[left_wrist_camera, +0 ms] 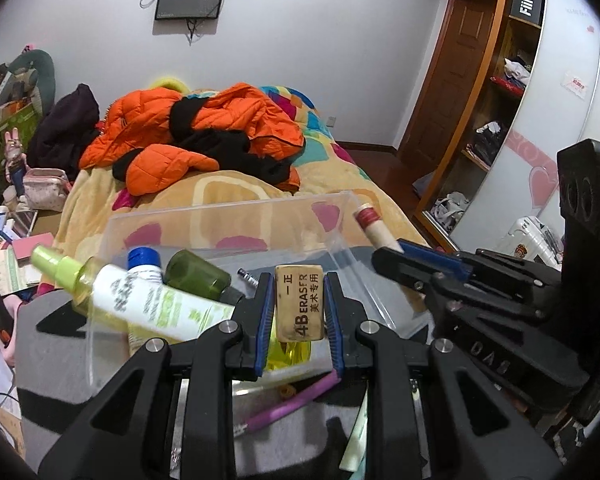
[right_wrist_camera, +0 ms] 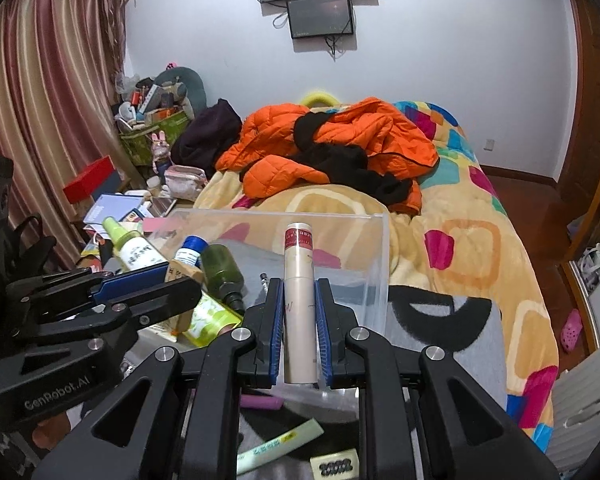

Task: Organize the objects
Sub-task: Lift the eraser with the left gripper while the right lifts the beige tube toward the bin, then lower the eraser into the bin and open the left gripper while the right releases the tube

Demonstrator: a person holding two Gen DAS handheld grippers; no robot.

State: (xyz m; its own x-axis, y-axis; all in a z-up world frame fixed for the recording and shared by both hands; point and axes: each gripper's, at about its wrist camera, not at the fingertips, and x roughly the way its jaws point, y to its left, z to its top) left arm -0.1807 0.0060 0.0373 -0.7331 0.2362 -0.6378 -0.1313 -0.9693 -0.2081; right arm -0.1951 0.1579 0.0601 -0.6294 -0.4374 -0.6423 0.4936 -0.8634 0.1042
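You held the left gripper [left_wrist_camera: 299, 308] clamped on a tan 4B eraser [left_wrist_camera: 299, 302], its printed face turned toward the lens, while the right gripper [right_wrist_camera: 299, 320] pinched a beige tube [right_wrist_camera: 299, 292] with a red band, standing upright between the blue pads [right_wrist_camera: 275, 320]; both loads hung over the clear plastic box [right_wrist_camera: 380, 248], apparently staged for dropping in. Below your jaws a purple pen [left_wrist_camera: 296, 402] and a pale green tube [right_wrist_camera: 280, 448] lay loose on the grey mat [right_wrist_camera: 476, 344], seemingly waiting their turn. Just beyond, a spray bottle [left_wrist_camera: 100, 280], a blue-capped bottle [left_wrist_camera: 143, 260] and a dark green bottle [left_wrist_camera: 198, 270] leaned together against the box's left side, crowding it, so the open room lay on the right of the box floor. Its far wall and right corner stood in front of your tips, edges to clear on any forward move. Farther off, an orange jacket [right_wrist_camera: 328, 140] sprawled on the bed [right_wrist_camera: 472, 240]
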